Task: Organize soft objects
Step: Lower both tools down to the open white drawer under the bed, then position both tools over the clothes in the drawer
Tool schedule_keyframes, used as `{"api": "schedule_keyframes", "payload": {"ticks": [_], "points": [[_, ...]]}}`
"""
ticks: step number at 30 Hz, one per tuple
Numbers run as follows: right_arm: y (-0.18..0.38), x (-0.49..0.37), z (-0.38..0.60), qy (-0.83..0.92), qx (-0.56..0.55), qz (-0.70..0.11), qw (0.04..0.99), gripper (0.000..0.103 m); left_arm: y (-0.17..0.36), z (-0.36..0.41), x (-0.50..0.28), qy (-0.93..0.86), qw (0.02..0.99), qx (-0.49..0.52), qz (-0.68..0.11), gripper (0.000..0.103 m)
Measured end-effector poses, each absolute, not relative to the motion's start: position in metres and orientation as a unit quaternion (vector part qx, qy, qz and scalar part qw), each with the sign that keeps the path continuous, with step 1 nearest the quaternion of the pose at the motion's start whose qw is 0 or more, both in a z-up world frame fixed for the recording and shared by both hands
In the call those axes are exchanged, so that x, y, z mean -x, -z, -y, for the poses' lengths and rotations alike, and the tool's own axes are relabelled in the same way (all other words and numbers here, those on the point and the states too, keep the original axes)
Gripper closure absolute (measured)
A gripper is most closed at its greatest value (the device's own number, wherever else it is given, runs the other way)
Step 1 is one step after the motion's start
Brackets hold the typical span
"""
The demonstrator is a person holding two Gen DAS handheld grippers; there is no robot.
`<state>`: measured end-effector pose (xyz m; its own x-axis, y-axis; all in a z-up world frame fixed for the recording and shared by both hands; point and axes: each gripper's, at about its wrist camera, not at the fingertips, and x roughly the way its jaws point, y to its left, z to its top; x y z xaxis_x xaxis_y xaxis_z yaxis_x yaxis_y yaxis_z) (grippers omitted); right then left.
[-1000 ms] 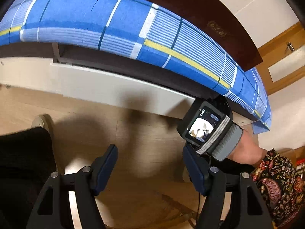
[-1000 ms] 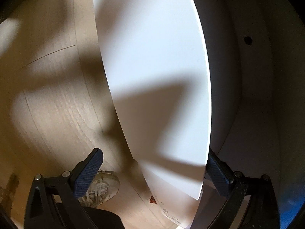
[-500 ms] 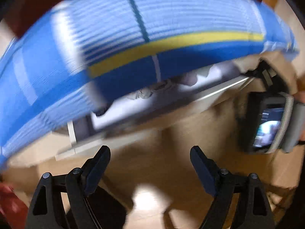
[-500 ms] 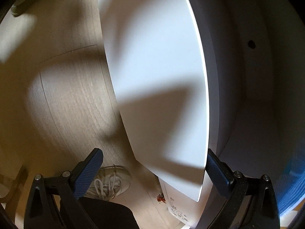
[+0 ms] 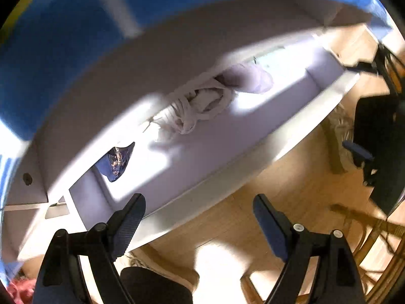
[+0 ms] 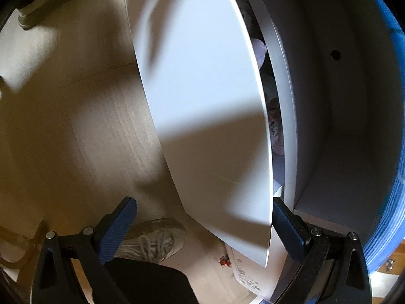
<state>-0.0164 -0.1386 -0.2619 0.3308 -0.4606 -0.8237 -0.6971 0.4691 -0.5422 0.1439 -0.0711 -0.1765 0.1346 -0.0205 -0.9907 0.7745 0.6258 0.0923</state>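
Note:
An open white drawer (image 5: 253,167) under a bed holds a crumpled white garment (image 5: 200,103), a lilac one (image 5: 248,78) behind it and a blue patterned piece (image 5: 117,159) at its left end. My left gripper (image 5: 197,202) points down over the drawer's front edge, its jaws opening with nothing between them. My right gripper (image 6: 202,202) stands wide open astride the corner of the drawer front (image 6: 202,101), its right finger (image 6: 286,225) behind the panel. Pale clothes (image 6: 274,126) show in the gap behind that panel.
A blue plaid sheet (image 5: 76,38) hangs over the bed above the drawer. The floor (image 5: 240,215) is light wood. A person's white laced shoe (image 6: 152,238) and dark trouser leg sit below my right gripper. Wicker furniture (image 5: 374,228) stands at the right.
The left view swung from the bed's side down over the open drawer, and its jaws spread wider. In the right view the gap behind the drawer front widened and clothes came into sight.

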Motion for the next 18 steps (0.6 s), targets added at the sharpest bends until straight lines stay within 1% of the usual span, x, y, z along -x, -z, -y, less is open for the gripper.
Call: {"api": "schedule_keyframes", "payload": {"ticks": [3,8,18], "points": [[0.259,0.019,0.137,-0.097,0.491,-0.582,0.641,0.0,0.187,0.079,-0.125,0.3,0.67,-0.36,-0.576,0.009],[0.251,0.032,0.133,-0.108,0.459,-0.608,0.639,0.0,0.181,0.069,-0.103,0.303,0.647,-0.401,-0.574,0.001],[0.228,0.065,0.121,-0.14,0.399,-0.652,0.629,0.0,0.184,0.064,-0.07,0.316,0.614,-0.44,-0.574,0.001]]}}
